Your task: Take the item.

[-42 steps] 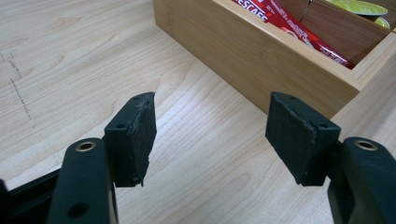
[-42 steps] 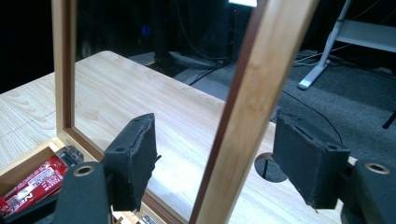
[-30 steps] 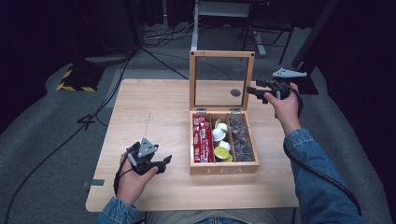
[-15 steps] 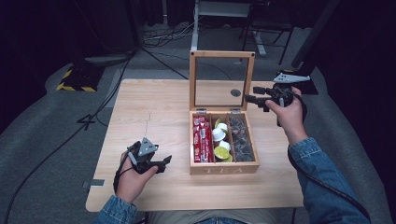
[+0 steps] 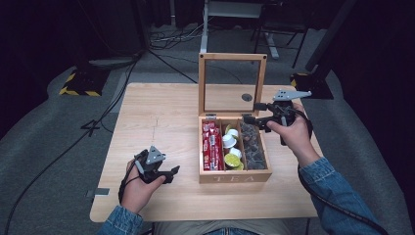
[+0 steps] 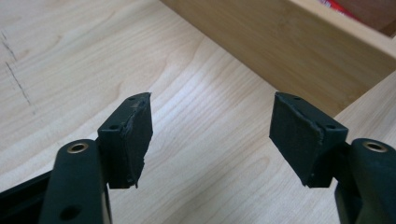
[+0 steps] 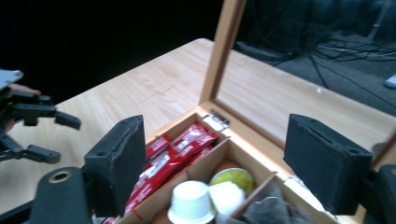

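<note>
Dark studio floor surrounds the pale wooden surface (image 5: 161,117), where the TEA box (image 5: 235,176) stands with its glazed lid (image 5: 232,83) propped upright, the right tongs (image 5: 255,112) having just been opening, empty, above its compartments, while the left tongs (image 5: 171,174) rest agape nearby.

Table (image 5: 161,112): light wood top, faint pencil marks near its left half, a small round dark mark at the back.
Floor (image 5: 54,147): grey carpet, lit around the table, falling into darkness further back.
Cables (image 5: 166,41): black, several, running across the carpet behind and to the left of the table.
Block (image 5: 78,83): dark, with yellow-and-black hazard stripes, back left on the floor.
Frame (image 5: 235,12): pale metal legs, behind the table.
Stand (image 5: 323,54): dark post, back right.
Surroundings: black, unlit.
</note>
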Available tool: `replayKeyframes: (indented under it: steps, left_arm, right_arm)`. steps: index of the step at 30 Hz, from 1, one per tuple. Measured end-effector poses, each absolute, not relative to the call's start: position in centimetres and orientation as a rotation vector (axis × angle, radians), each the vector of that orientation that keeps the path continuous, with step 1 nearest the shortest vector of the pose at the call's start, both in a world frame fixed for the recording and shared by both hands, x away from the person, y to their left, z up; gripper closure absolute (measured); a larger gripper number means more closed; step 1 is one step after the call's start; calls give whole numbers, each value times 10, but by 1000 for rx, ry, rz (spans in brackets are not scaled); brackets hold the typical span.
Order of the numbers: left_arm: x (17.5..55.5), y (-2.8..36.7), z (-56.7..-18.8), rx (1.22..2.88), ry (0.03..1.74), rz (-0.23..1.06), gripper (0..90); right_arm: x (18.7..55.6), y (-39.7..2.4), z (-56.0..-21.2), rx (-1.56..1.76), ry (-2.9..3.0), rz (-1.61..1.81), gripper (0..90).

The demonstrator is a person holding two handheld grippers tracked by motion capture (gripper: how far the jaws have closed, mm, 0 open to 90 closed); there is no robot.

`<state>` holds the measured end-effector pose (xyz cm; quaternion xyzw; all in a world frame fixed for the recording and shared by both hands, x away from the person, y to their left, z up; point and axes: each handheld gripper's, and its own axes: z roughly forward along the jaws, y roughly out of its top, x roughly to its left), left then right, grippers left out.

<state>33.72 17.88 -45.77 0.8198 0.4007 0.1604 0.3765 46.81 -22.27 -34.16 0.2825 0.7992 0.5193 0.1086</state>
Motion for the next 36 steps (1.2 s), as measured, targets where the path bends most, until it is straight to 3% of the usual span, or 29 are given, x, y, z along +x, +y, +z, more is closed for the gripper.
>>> replayKeyframes:
  steps: [8,19,24,36]
  left_arm:
    - [338,183,-466,2135,1049,412,301]
    - [332,195,-482,2165,1094,422,287]
    - [328,201,-487,2167,1112,433,287]
    - [328,204,-493,2181,1126,437,287]
  right_arm:
    - [459,-204,-352,786,2411,1519,249]
    - [447,-161,-375,676,2618,1422,427]
    - [449,-143,-389,640,2704,1376,468]
    - [443,-110,-412,668,2844,1162,440]
